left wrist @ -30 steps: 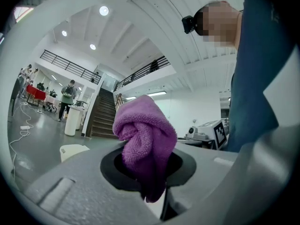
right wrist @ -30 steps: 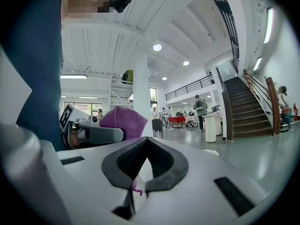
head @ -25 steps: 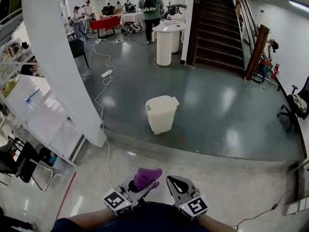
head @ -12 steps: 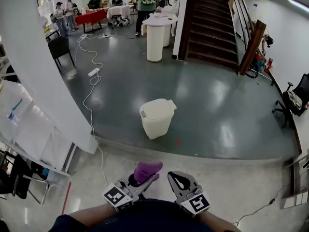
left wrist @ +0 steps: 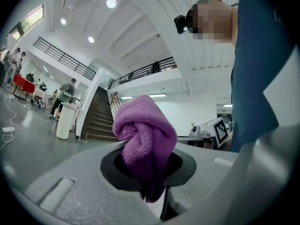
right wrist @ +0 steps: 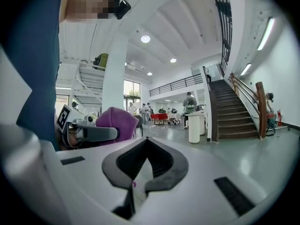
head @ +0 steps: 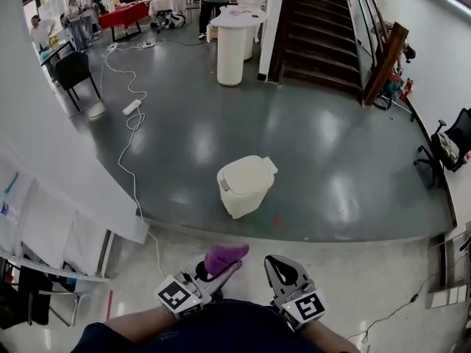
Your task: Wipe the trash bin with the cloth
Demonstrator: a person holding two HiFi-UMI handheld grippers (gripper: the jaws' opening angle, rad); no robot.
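**Grey hall floor (head: 331, 145), trash bin (head: 245, 190) ahead**

Our left gripper (head: 218, 269) clamps the purple cloth (head: 224, 257), which is bunched and sticks up past the jaws. Our right gripper (head: 281, 269) has its jaws together, empty. Trash bin stands upright, lid (head: 246, 172) down, well apart from both grippers.

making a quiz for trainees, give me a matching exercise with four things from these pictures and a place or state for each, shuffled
Things:
1. purple terry cloth
2. cream plastic lidded trash bin
3. right gripper
4. red-covered table

Places or states:
a. shut, holding nothing
b. far back, near standing people
c. on the dark floor ahead, lid closed
d. clamped in the left gripper

Pairs: 1-d, 2-c, 3-a, 4-b
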